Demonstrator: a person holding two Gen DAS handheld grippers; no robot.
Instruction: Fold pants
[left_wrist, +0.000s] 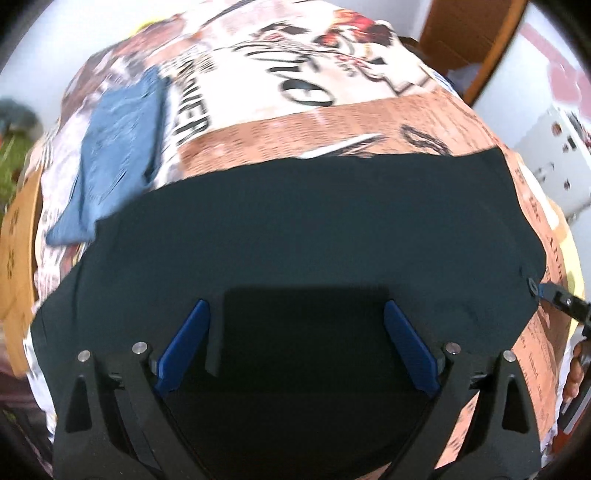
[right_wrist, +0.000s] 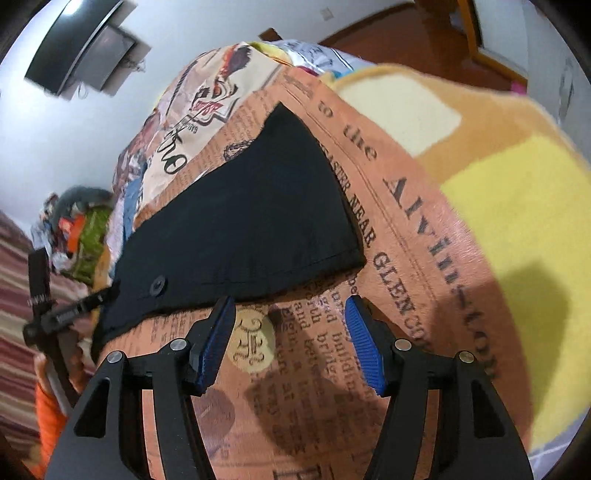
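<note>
Left wrist view close above the black pants (left_wrist: 295, 221), aimed steeply down; right wrist view slanting down beside them, over the newsprint bedcover (right_wrist: 332, 350); shared: pants, bedcover, each other's tongs at frame edge.

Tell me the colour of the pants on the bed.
Black pants, plain, with one dark button; clearest in the right wrist view.

A: Where are the pants (left_wrist: 295, 229)?

B: Flat on the printed bedcover (left_wrist: 369, 122), under the left gripper (left_wrist: 297, 332).

A: And beside them?

B: Folded jeans (left_wrist: 118, 147) lie far left; the right gripper (right_wrist: 290, 336) hangs over bare cover at their edge.
</note>
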